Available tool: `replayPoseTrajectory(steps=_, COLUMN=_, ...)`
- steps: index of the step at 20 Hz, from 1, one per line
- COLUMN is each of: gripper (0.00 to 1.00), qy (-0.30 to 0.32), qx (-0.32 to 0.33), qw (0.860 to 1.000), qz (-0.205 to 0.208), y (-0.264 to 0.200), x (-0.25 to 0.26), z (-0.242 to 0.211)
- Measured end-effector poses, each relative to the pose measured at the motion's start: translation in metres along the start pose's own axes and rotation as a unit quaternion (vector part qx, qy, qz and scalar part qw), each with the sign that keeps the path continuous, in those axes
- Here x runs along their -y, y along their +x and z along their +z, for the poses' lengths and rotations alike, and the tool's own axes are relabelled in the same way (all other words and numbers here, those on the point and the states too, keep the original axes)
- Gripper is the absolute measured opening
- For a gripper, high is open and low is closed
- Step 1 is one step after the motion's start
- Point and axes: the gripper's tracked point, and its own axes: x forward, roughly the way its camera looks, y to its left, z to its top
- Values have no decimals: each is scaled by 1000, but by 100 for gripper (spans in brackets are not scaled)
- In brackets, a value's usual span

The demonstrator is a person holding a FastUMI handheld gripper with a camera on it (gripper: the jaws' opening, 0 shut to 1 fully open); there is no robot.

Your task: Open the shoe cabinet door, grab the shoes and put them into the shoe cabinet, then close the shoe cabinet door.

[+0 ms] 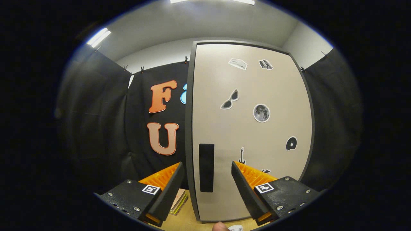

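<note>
The shoe cabinet's beige door (250, 128) stands shut just ahead of me, framed by a dark edge and dotted with several small stickers. Its black upright handle (206, 167) sits near the door's left edge, low down. My gripper (207, 171) is open, its two fingers spread either side of the handle without touching it. The handle lies in the gap between the fingertips, a little beyond them. A small white rounded thing (236, 228) peeks up from below, by the right finger; I cannot tell what it is.
The cabinet stands on a light wooden surface (186, 221). A flat stack of book-like items (179, 201) lies to the left of the cabinet's foot, behind my left finger. Black cloth walls close in on both sides. A fingertip (220, 226) shows at the very bottom.
</note>
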Motion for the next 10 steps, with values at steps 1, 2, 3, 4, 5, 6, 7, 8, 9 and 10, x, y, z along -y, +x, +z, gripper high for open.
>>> replayPoseTrajectory(steps=1, gripper=91, qy=2, qx=-2, qw=1000, qz=-2, y=8, x=0, z=-4)
replayPoseTrajectory(steps=2, gripper=89, qy=4, qx=-7, qw=1000, qz=1, y=16, x=-2, z=-9)
replayPoseTrajectory(steps=3, gripper=87, qy=4, qx=-11, qw=1000, qz=1, y=23, x=-3, z=-13)
replayPoseTrajectory(steps=4, gripper=84, qy=3, qx=-14, qw=1000, qz=0, y=29, x=-3, z=-17)
replayPoseTrajectory(steps=5, gripper=82, qy=2, qx=-15, qw=1000, qz=-4, y=36, x=-3, z=-21)
replayPoseTrajectory(steps=6, gripper=79, qy=0, qx=-17, qw=1000, qz=-5, y=42, x=-3, z=-24)
replayPoseTrajectory(steps=7, gripper=78, qy=-3, qx=-19, qw=1000, qz=-4, y=48, x=-5, z=-28)
replayPoseTrajectory(steps=8, gripper=75, qy=-4, qx=-23, qw=1000, qz=-3, y=53, x=-6, z=-32)
replayPoseTrajectory(steps=9, gripper=74, qy=-4, qx=-28, qw=1000, qz=-2, y=56, x=-8, z=-35)
replayPoseTrajectory(steps=10, gripper=69, qy=-5, qx=-33, qw=999, qz=-4, y=58, x=-9, z=-39)
